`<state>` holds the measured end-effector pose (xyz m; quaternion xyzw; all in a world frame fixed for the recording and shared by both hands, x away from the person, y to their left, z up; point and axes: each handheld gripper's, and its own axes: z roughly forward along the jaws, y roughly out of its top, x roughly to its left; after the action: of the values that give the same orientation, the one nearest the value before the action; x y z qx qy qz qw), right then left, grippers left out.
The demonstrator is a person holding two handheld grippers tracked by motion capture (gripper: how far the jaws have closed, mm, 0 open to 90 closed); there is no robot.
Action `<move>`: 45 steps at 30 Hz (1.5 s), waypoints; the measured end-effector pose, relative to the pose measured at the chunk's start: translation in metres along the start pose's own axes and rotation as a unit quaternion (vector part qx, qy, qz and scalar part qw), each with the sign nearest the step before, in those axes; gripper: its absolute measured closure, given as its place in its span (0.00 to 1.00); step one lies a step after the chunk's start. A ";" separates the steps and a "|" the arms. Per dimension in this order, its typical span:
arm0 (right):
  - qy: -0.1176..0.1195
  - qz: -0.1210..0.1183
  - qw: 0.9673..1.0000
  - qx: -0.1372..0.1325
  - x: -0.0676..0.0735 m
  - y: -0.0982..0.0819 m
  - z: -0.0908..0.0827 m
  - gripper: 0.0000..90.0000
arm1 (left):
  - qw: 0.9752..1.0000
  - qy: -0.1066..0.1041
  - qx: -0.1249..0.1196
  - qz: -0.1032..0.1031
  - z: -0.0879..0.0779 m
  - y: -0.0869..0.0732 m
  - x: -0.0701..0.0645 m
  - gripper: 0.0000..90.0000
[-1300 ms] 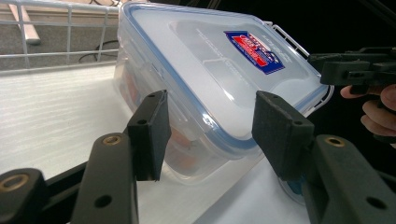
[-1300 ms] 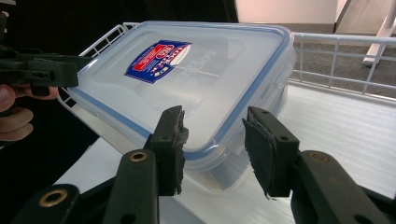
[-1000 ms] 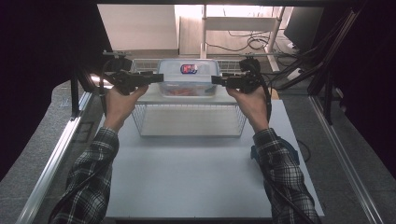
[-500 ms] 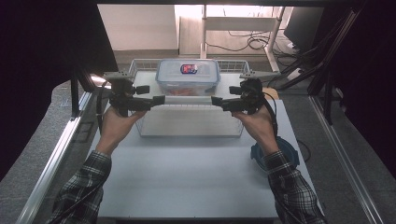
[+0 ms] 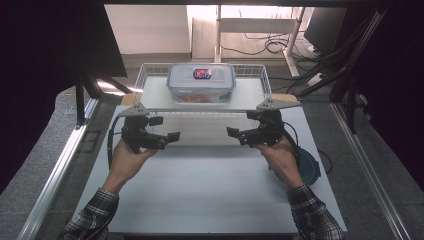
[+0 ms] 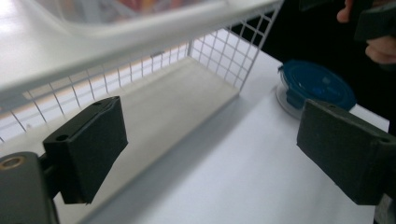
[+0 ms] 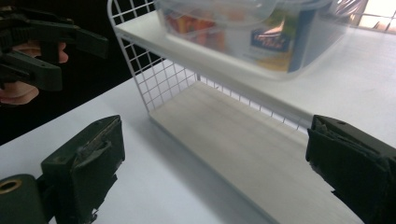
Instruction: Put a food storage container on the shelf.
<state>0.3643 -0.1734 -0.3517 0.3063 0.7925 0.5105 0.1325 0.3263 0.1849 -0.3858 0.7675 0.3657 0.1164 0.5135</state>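
A clear lidded food box (image 5: pixel 201 82) stands on the top shelf of a white wire rack (image 5: pixel 152 97) at the far side of the table. My left gripper (image 5: pixel 166 128) hangs in front of the rack's left end, and my right gripper (image 5: pixel 241 125) in front of its right end. Both are below shelf level and clear of the box. Both gripper views look under the shelf, the left gripper (image 6: pixel 210 144) and the right gripper (image 7: pixel 215 172) each open. Their jaws have just been opening, with nothing between them. The box (image 7: pixel 252 28) sits above the right gripper's line of sight.
A round blue-lidded container (image 5: pixel 306 167) lies on the white table (image 5: pixel 200 195) by the right hand, also visible as the blue lid (image 6: pixel 317 86). The rack's lower shelf (image 7: pixel 243 140) is bare. Metal rails run along both table sides, and cables lie beyond the rack.
Both hands have drawn back from the box's sides towards the near edge and sunk below the top shelf. The jaws stand wider apart. The box has stayed on the shelf.
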 end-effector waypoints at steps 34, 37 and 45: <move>-0.006 -0.041 0.999 0.011 0.056 -0.106 -0.021 0.05 | 0.999 0.040 0.001 0.023 -0.016 -0.122 -0.046 0.05; -0.005 -0.048 0.998 0.027 0.061 -0.118 -0.017 0.05 | 0.998 0.051 0.006 0.029 -0.017 -0.132 -0.048 0.05; 0.001 -0.042 0.997 0.059 0.065 -0.150 -0.012 0.05 | 0.997 0.062 0.029 0.034 -0.017 -0.153 -0.052 0.05</move>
<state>0.2549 -0.1860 -0.4735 0.2793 0.8337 0.4570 0.1347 0.2122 0.1926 -0.5015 0.7853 0.3735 0.1707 0.4633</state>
